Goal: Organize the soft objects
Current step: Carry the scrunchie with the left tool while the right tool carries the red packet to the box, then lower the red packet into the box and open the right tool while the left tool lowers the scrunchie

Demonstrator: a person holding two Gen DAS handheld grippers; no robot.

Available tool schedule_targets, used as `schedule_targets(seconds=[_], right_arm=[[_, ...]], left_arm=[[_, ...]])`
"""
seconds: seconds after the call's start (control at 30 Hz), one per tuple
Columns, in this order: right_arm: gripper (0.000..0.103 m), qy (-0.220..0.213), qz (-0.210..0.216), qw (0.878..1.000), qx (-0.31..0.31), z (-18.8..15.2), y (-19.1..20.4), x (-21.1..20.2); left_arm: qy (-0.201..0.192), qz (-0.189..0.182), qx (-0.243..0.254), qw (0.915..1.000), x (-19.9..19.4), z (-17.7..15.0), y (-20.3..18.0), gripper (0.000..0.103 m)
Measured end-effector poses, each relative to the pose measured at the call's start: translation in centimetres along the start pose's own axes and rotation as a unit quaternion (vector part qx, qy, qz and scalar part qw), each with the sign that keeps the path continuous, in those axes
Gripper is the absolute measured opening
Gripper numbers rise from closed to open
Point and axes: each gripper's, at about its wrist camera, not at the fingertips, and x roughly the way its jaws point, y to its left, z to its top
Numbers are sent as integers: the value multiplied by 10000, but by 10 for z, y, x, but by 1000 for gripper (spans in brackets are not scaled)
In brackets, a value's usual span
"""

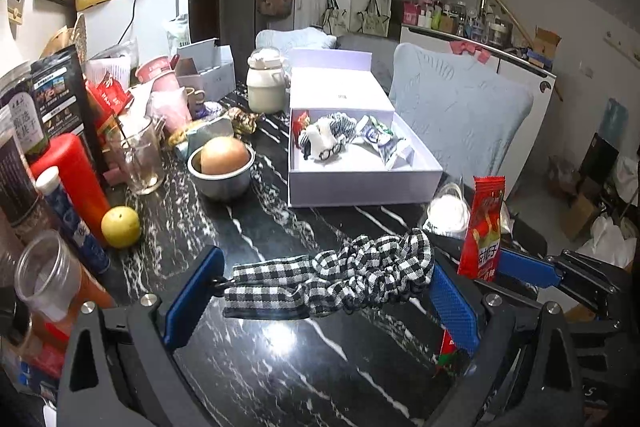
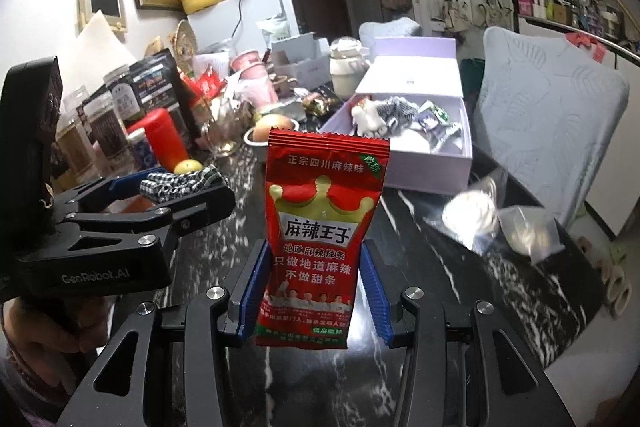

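My left gripper (image 1: 320, 283) is shut on a black-and-white checked scrunchie (image 1: 340, 275), stretched between its blue pads above the dark marble table (image 1: 248, 359). My right gripper (image 2: 316, 291) is shut on a red snack packet (image 2: 320, 239), held upright; the packet also shows at the right of the left wrist view (image 1: 482, 227). The left gripper with the scrunchie (image 2: 176, 183) shows at the left of the right wrist view. An open lilac box (image 1: 360, 183) holds another scrunchie, a small toy and wrapped packets; it also shows in the right wrist view (image 2: 424, 175).
A steel bowl with an onion (image 1: 222, 165), a glass (image 1: 138, 159), a yellow fruit (image 1: 120, 227), a red bottle (image 1: 74, 179) and many jars crowd the table's left. Clear bags (image 2: 500, 223) lie near the right edge. A pale blue padded chair (image 1: 460, 107) stands behind the box.
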Motion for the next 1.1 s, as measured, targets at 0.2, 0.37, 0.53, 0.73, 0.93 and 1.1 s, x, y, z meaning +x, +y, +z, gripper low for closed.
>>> schedule_targets(seconds=[0.2, 0.37, 0.53, 0.73, 0.93, 1.1], right_arm=[[45, -125, 22, 9999, 29, 18, -7, 2], [45, -273, -119, 9996, 19, 35, -16, 6], [45, -396, -268, 9988, 44, 55, -28, 14], [45, -576, -436, 9974, 54, 81, -43, 27], [45, -738, -590, 9955, 52, 105, -55, 41], [38, -871, -712, 9937, 3, 130, -66, 56]], left_arm=[[-89, -113, 57, 9999, 13, 19, -3, 99], [-199, -112, 93, 9997, 26, 39, -4, 99], [-287, -90, 125, 9995, 42, 62, -7, 99], [-372, -107, 59, 9992, 66, 87, -6, 99], [-535, -112, 74, 9985, 92, 116, -5, 99], [-662, -111, 98, 9977, 116, 142, -6, 99]])
